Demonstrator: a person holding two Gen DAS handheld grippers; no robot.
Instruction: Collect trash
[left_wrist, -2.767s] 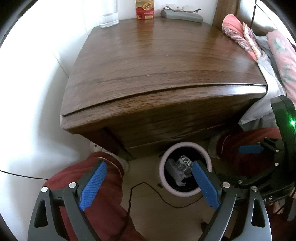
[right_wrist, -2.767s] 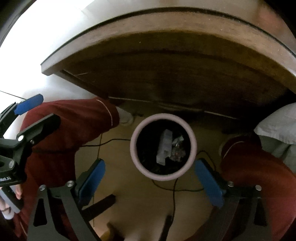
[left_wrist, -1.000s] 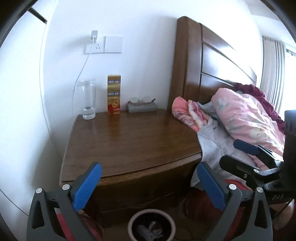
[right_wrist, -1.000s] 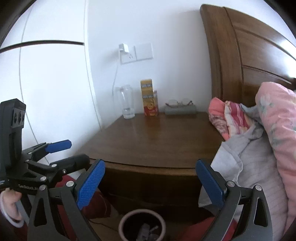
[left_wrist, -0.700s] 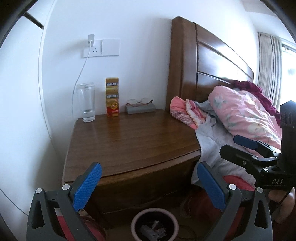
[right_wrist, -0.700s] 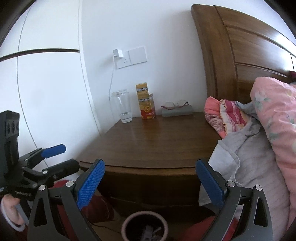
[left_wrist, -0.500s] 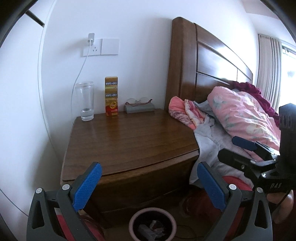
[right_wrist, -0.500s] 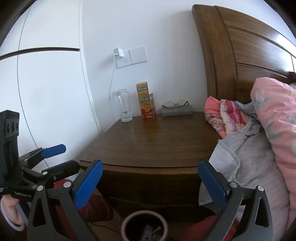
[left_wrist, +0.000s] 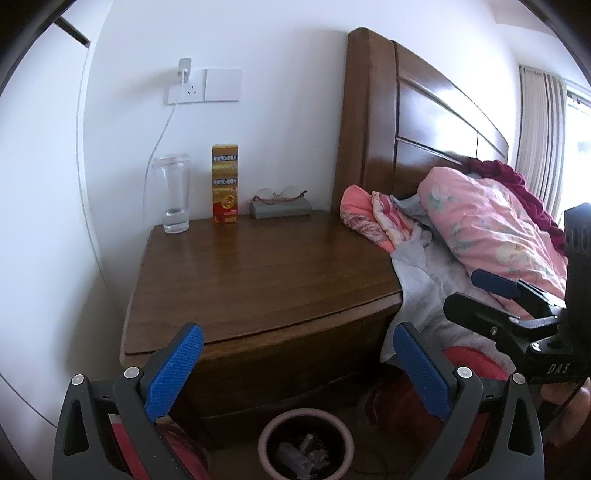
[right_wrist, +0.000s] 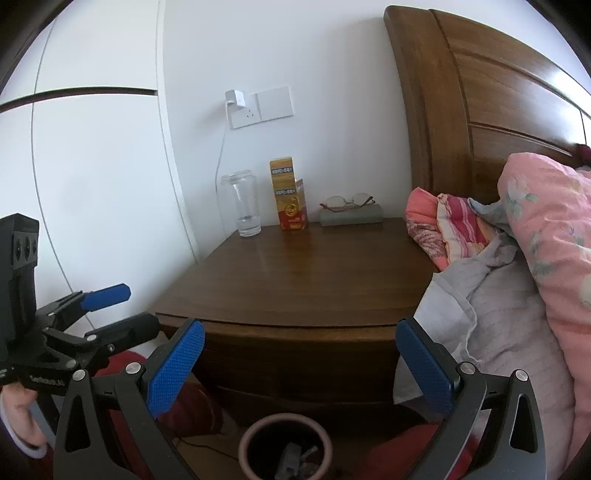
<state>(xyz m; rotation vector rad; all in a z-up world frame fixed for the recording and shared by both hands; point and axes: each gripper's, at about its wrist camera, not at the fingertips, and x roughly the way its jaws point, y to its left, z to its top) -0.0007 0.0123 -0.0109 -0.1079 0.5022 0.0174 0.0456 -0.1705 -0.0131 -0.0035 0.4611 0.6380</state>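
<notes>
Below the front edge of the nightstand (left_wrist: 258, 273), a round pink-rimmed waste bin (left_wrist: 304, 417) stands on the floor and holds the crumpled trash (left_wrist: 299, 456). Left gripper (left_wrist: 295, 369) and right gripper (right_wrist: 299, 369) both hang above the bin with fingers spread wide and nothing between them. On the wooden surface, at the back against the wall, stand a drinking glass (left_wrist: 171, 194), a yellow-red carton (left_wrist: 225, 184) just beside it, and a grey case (left_wrist: 280, 208) with spectacles (left_wrist: 280, 194) lying on top. A white charger cable (left_wrist: 159, 140) hangs from the wall socket (left_wrist: 184, 86) behind the glass. Pink bedding (right_wrist: 535, 240) and grey cloth (right_wrist: 476, 295) press against the nightstand's right side, under the headboard (right_wrist: 480, 110). Red-clad legs (right_wrist: 184, 406) flank the bin.
</notes>
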